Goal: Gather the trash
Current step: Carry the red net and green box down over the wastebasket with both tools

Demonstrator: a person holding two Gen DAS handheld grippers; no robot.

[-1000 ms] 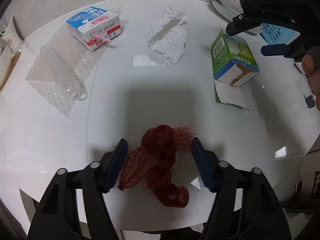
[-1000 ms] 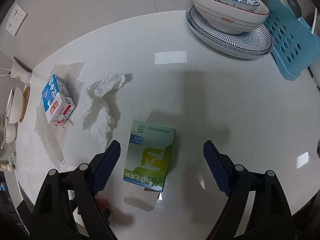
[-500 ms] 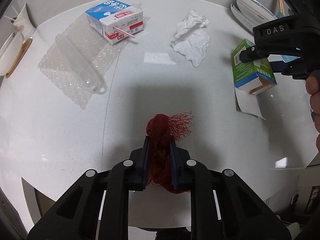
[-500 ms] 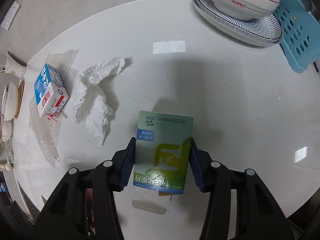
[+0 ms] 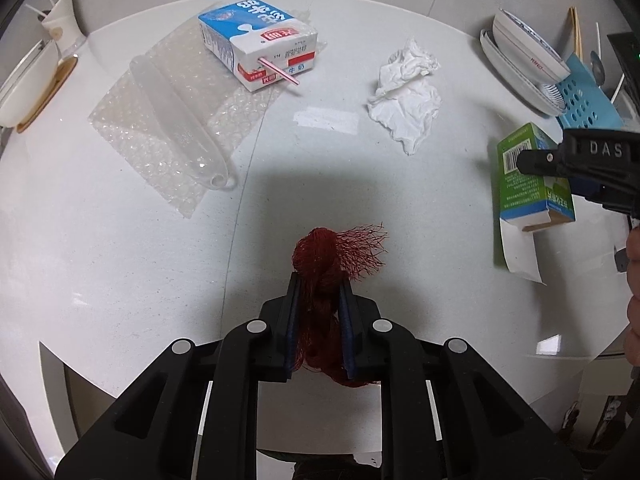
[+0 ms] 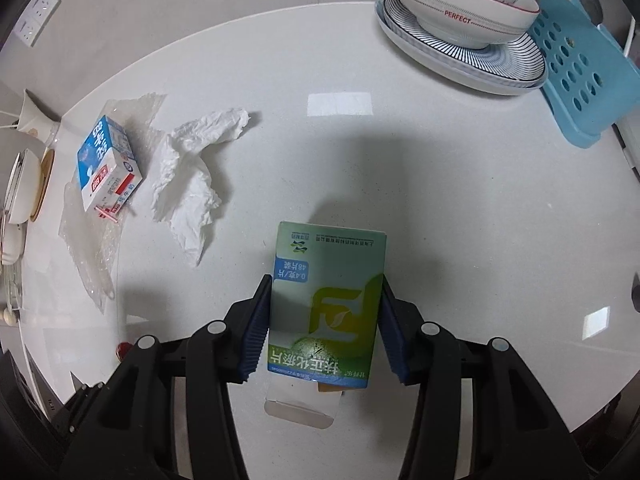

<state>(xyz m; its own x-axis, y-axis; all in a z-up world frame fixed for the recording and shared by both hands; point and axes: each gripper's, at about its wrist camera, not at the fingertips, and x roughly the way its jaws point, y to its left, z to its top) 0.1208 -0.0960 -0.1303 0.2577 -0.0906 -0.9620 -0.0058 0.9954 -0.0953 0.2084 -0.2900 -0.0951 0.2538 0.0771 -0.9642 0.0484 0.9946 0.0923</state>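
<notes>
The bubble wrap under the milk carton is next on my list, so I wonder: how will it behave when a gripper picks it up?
The bubble wrap is thin, clear and creased, so probably floppy and light; it should drape. One edge curls into a roll, likely an easier pinch. The milk carton rests on it, so pulling may drag or tip the carton.

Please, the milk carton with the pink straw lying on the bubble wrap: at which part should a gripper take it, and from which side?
Grip the milk carton across its two long flat sides, coming from above. It lies flat on the bubble wrap, so those parallel faces are free. Keep away from the end where the pink straw sticks out.
</notes>
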